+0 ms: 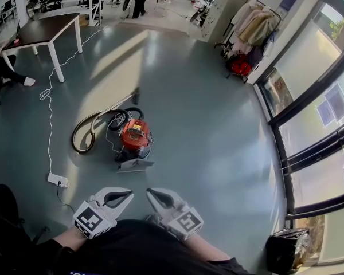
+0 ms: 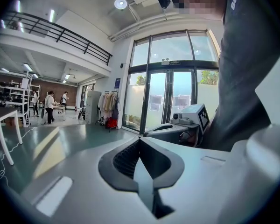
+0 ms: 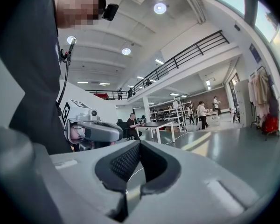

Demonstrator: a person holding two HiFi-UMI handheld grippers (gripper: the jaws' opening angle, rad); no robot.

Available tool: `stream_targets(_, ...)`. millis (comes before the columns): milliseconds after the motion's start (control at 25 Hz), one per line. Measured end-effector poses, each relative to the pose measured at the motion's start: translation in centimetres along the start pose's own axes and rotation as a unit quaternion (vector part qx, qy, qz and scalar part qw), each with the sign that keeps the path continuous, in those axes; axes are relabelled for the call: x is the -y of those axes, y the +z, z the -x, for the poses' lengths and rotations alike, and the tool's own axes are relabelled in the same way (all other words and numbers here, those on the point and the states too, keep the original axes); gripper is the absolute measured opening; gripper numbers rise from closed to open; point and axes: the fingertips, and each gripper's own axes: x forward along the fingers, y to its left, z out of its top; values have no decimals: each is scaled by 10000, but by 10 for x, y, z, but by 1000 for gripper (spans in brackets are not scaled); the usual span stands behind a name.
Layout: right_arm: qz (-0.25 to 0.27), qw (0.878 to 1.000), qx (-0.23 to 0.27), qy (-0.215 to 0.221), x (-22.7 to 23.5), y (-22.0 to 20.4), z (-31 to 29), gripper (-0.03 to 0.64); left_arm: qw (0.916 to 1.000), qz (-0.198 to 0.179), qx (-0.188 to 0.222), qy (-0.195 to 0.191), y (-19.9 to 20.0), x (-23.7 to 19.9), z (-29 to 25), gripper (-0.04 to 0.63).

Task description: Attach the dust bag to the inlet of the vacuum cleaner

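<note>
The red vacuum cleaner (image 1: 135, 136) stands on the grey-green floor, with its hose (image 1: 90, 129) looped to its left. A flat grey piece (image 1: 135, 165), perhaps the dust bag, lies on the floor against the vacuum's near side. Both grippers are held close to the person's body, well short of the vacuum, tips turned toward each other. My left gripper (image 1: 129, 194) (image 2: 140, 143) is shut with nothing in it. My right gripper (image 1: 149, 192) (image 3: 140, 144) is also shut and empty. Each gripper view shows the other gripper close by, level and facing it.
A white power strip (image 1: 57, 180) and its cable (image 1: 48, 113) lie on the floor to the left. A table (image 1: 43, 30) with a seated person (image 1: 0, 62) stands at the far left. A clothes rack (image 1: 249, 33), the glass wall (image 1: 315, 96) and a black bag (image 1: 286, 248) are on the right.
</note>
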Motion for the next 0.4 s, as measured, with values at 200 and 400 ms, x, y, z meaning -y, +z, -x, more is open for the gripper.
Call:
stream_targets(200, 45, 9999, -71, 63, -6, -3, -2, -8, 10000, -4, -17, 37, -3, 2, 6, 9)
stream_targets(400, 38, 9999, -146, 76, -9, -2, -3, -8, 10000, -6, -3, 38, -1, 2, 10, 9)
